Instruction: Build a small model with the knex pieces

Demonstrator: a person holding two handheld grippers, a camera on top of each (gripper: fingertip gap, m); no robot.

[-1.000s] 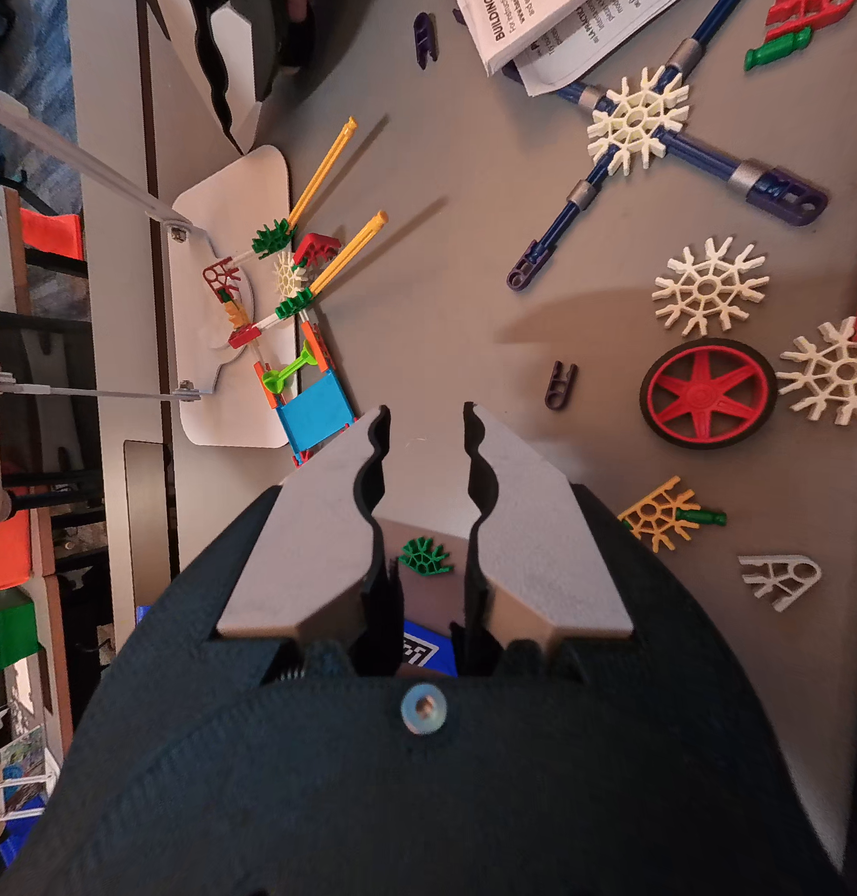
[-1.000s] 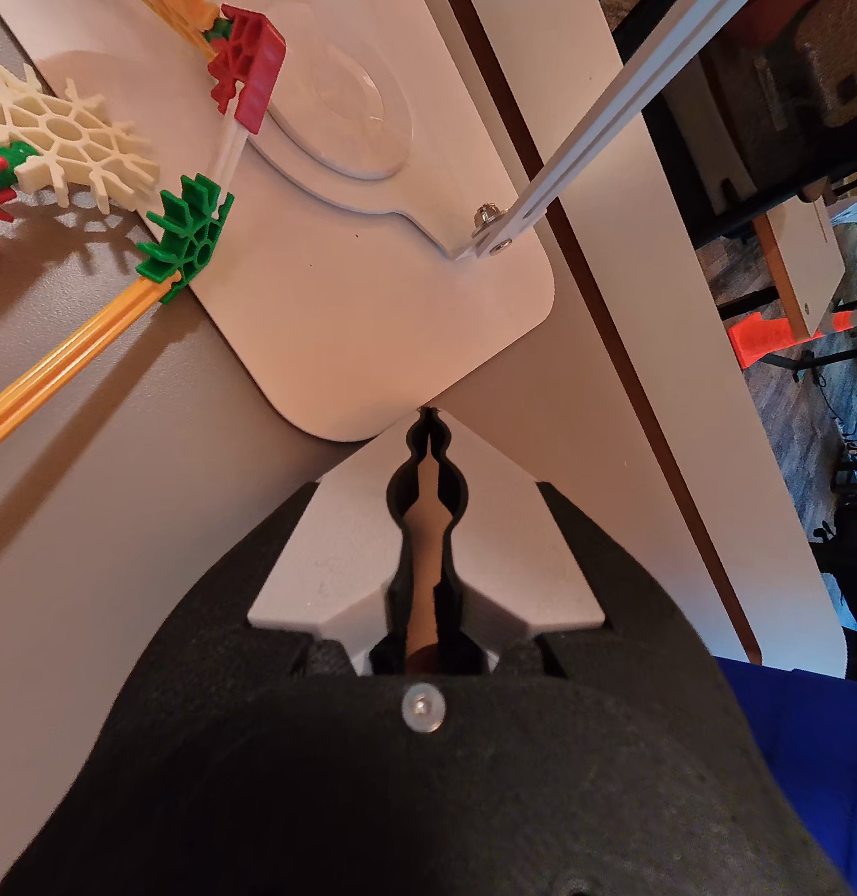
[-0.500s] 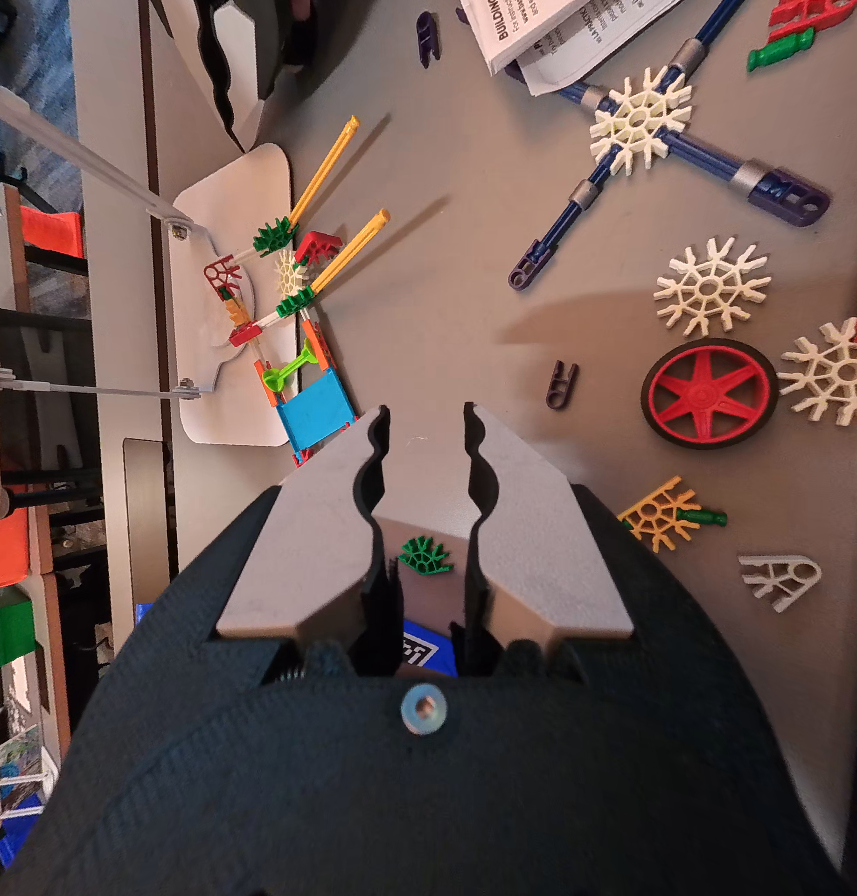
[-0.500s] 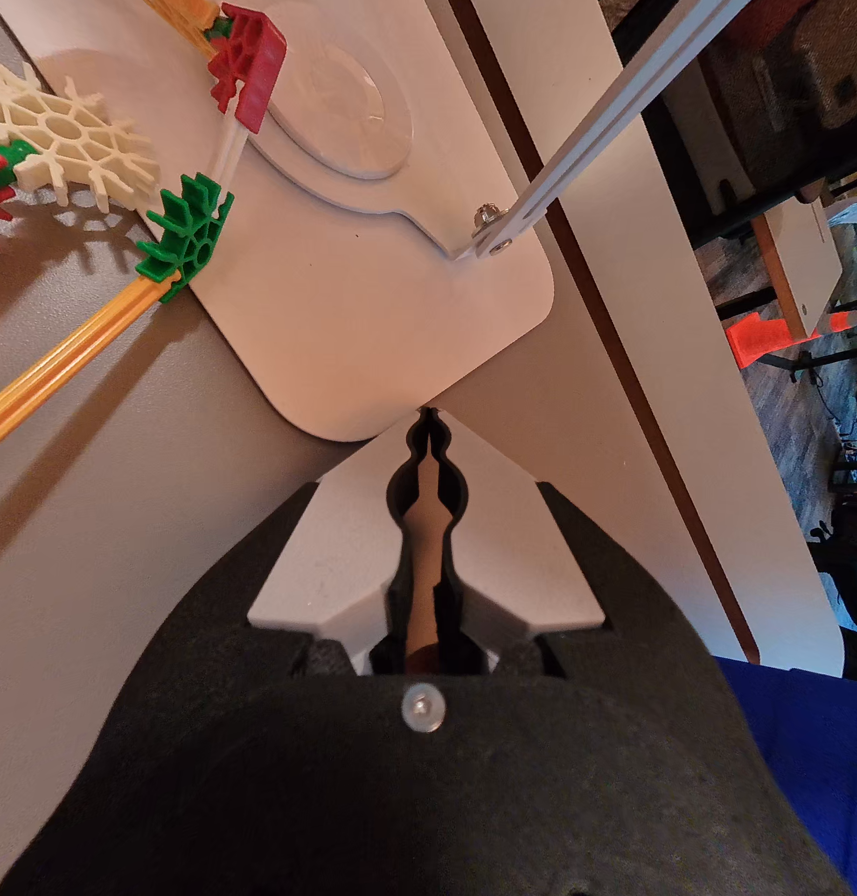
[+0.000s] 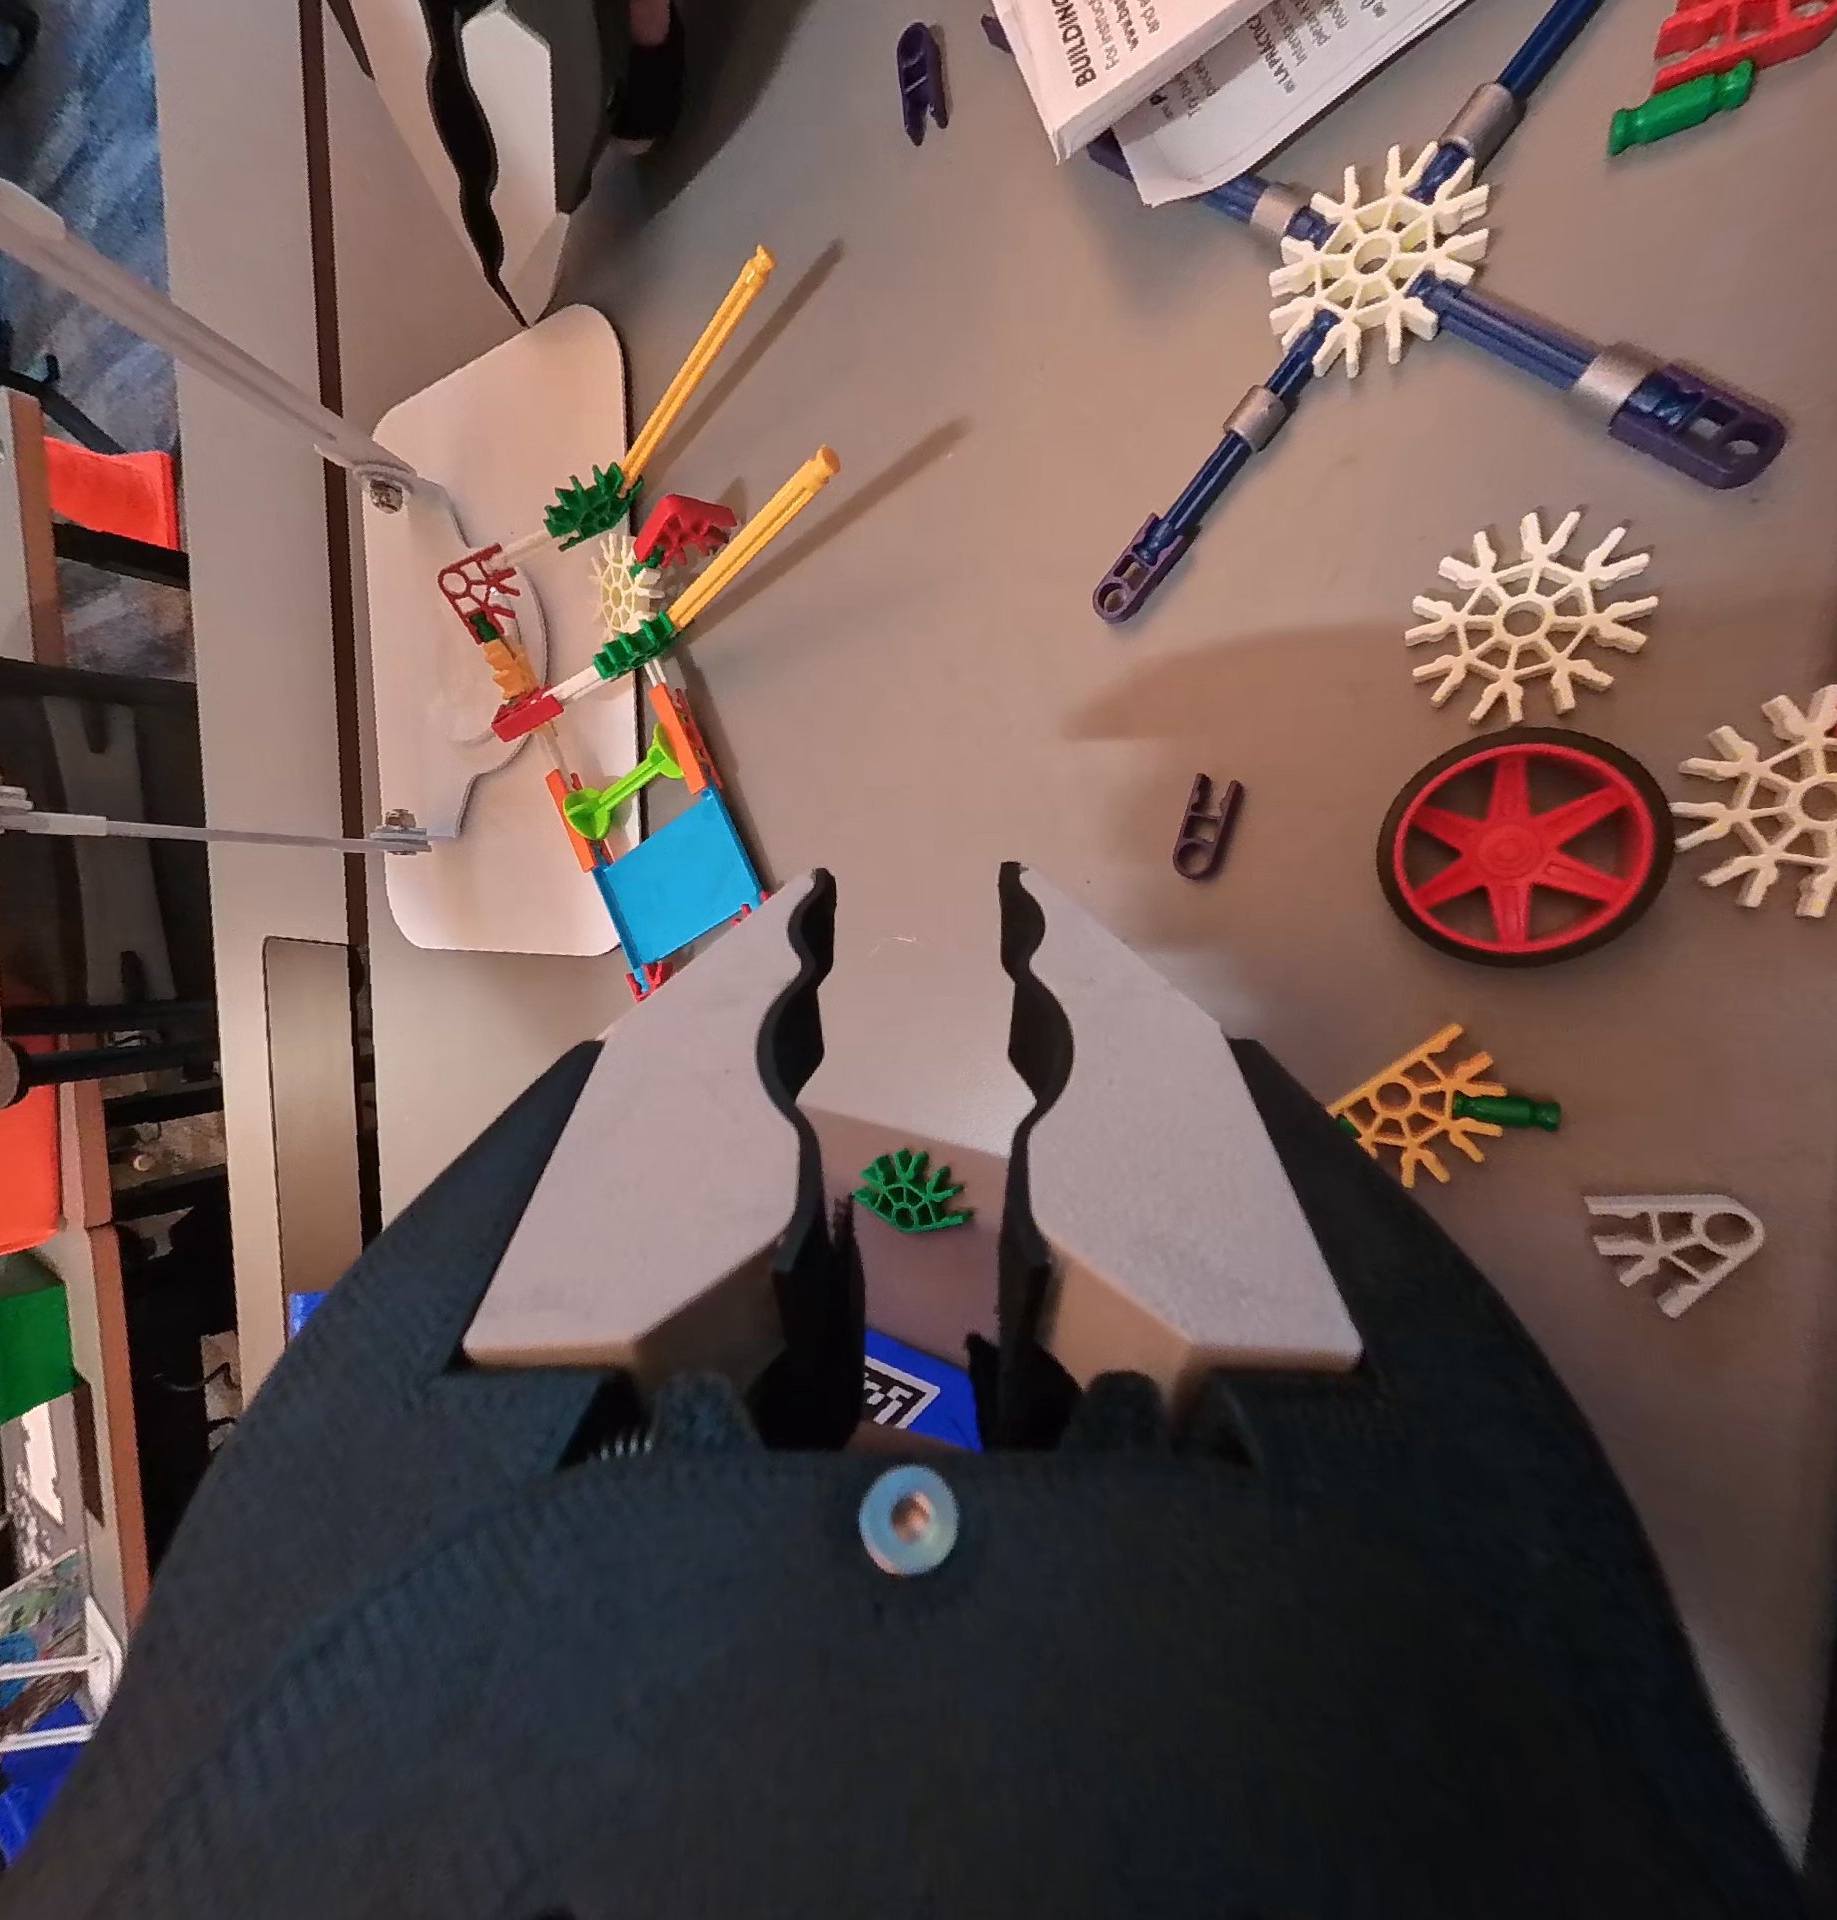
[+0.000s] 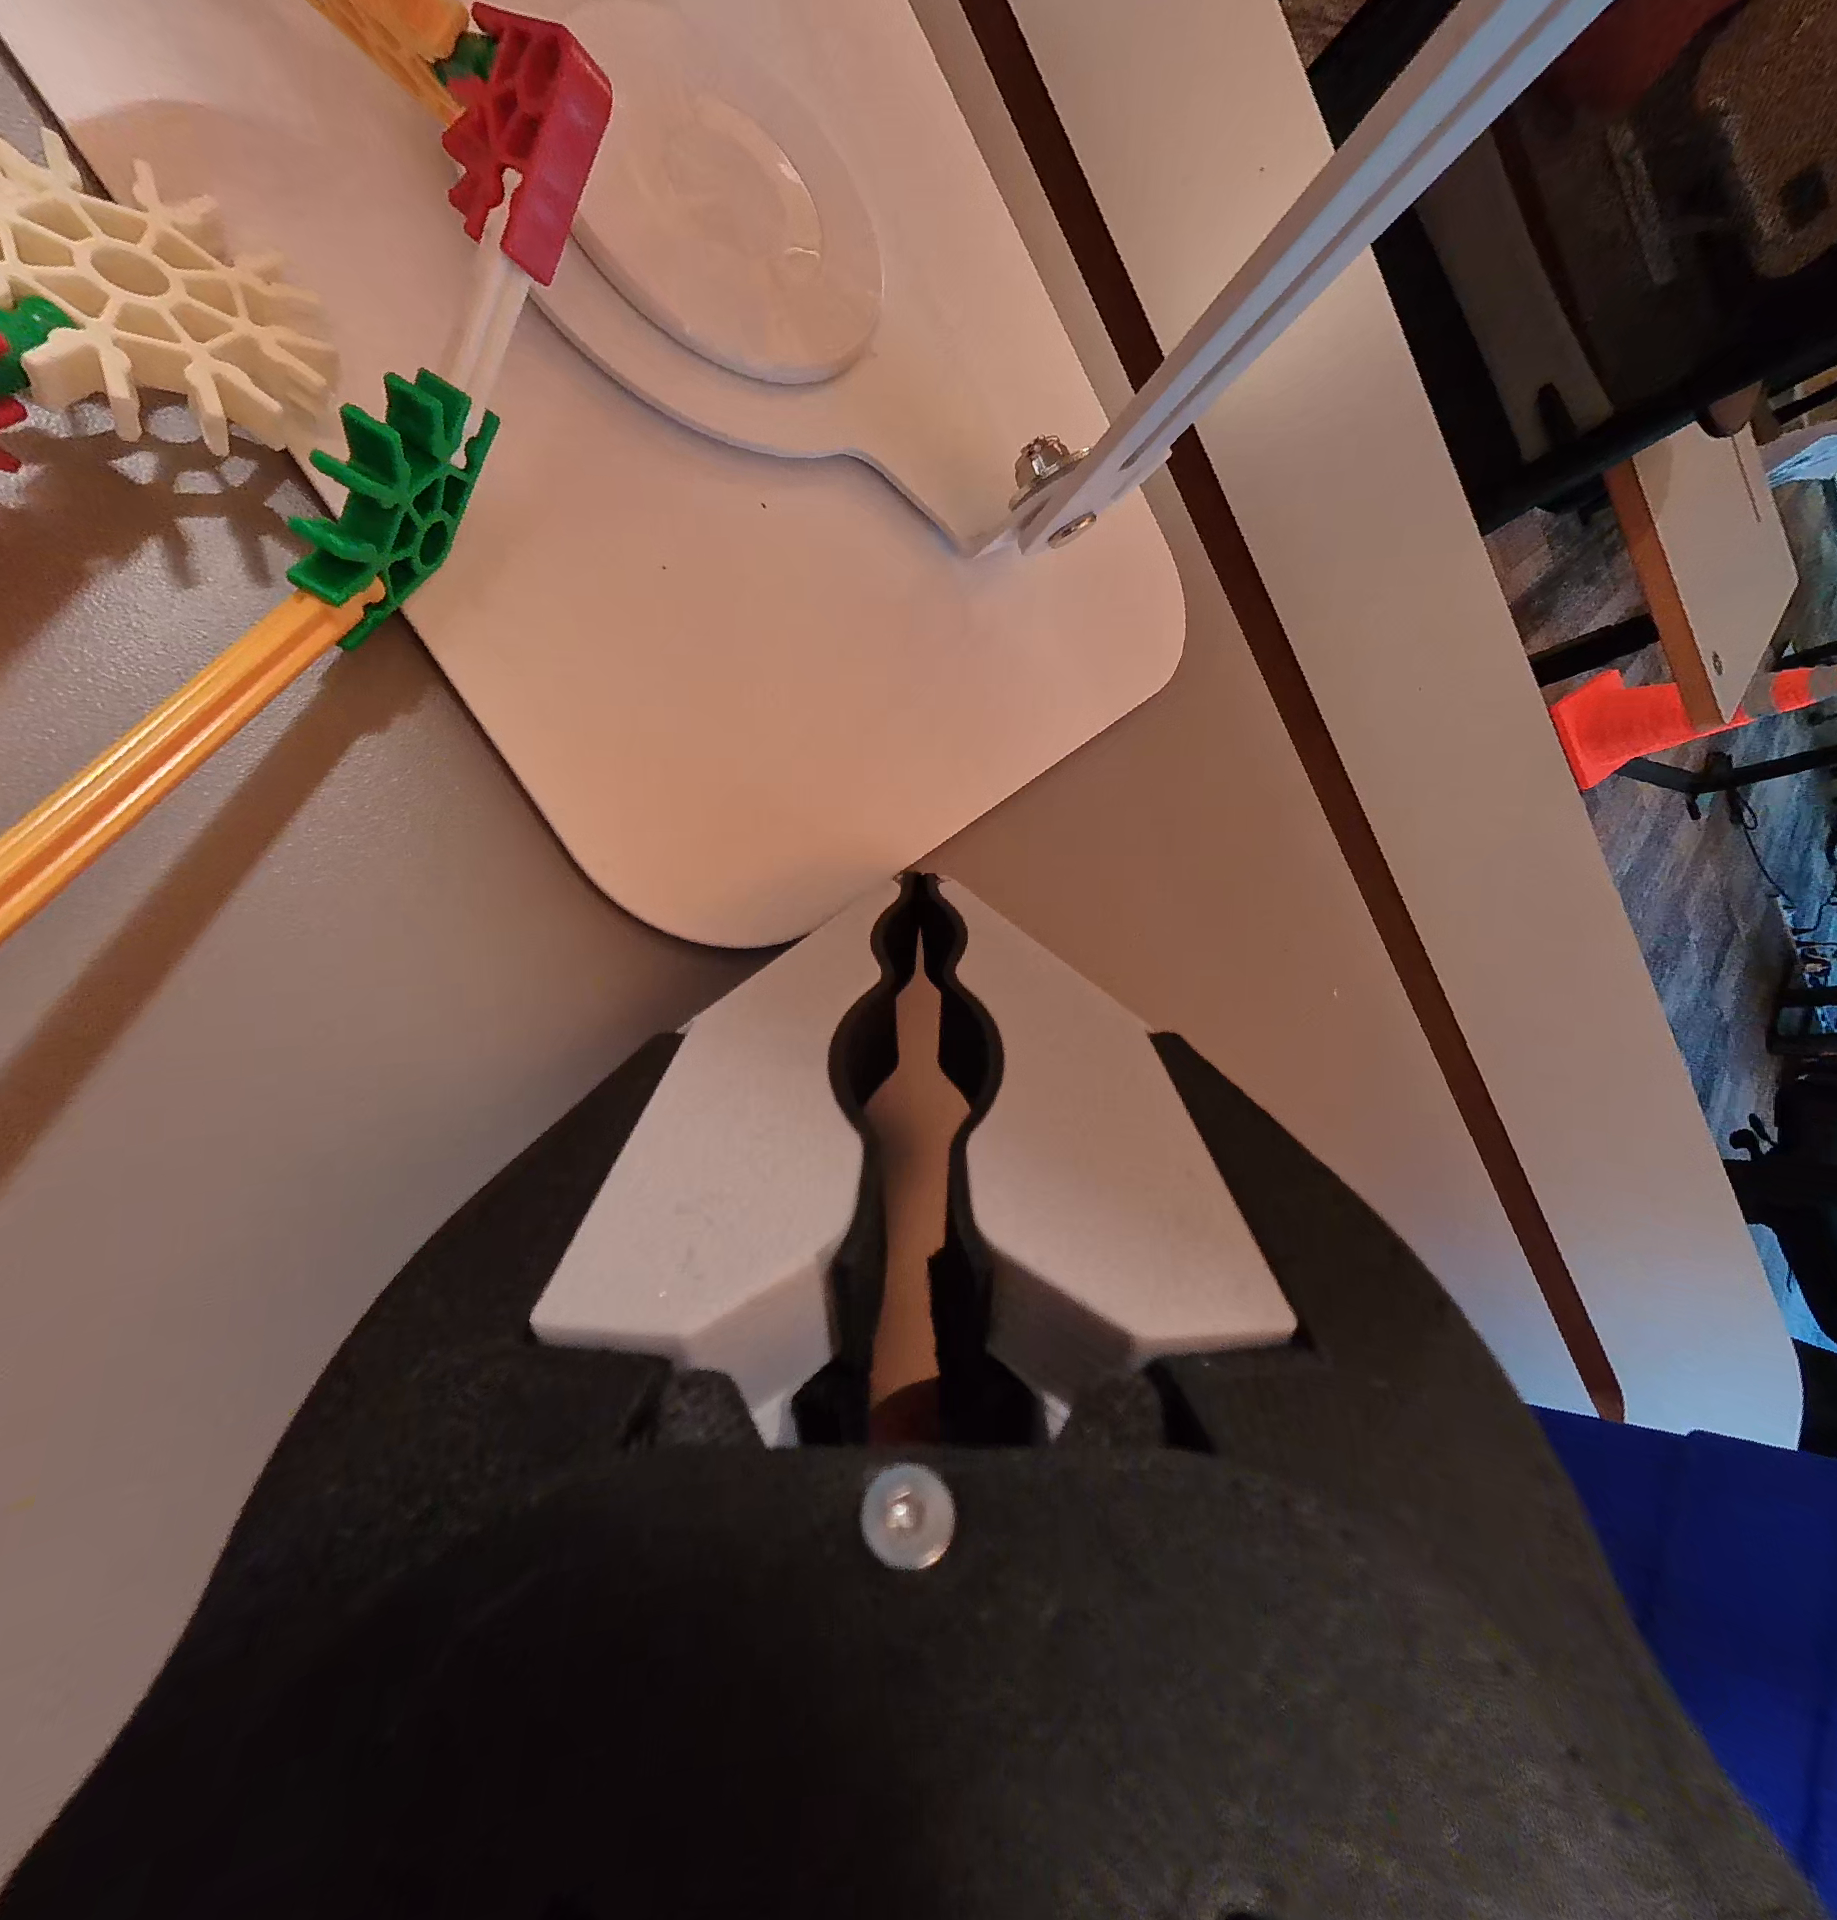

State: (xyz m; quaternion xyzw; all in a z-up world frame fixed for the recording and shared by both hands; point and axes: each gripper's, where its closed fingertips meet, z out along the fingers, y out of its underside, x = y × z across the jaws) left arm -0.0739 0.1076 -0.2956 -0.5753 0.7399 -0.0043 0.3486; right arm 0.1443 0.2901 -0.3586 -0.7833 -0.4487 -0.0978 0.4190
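Printed booklet (image 5: 1194,73), writing partly cropped, toy parts nearby

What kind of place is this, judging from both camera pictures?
Probably a workshop or lab bench set up for toy building. The grey table holds loose construction-toy pieces such as a red wheel, a half-built model and a paper booklet; racks stand behind.

Two downward wrist views, shared white plate (image 5: 498,436)

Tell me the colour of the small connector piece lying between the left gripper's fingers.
Green. The small connector piece shows best in the left wrist view, on the grey table.
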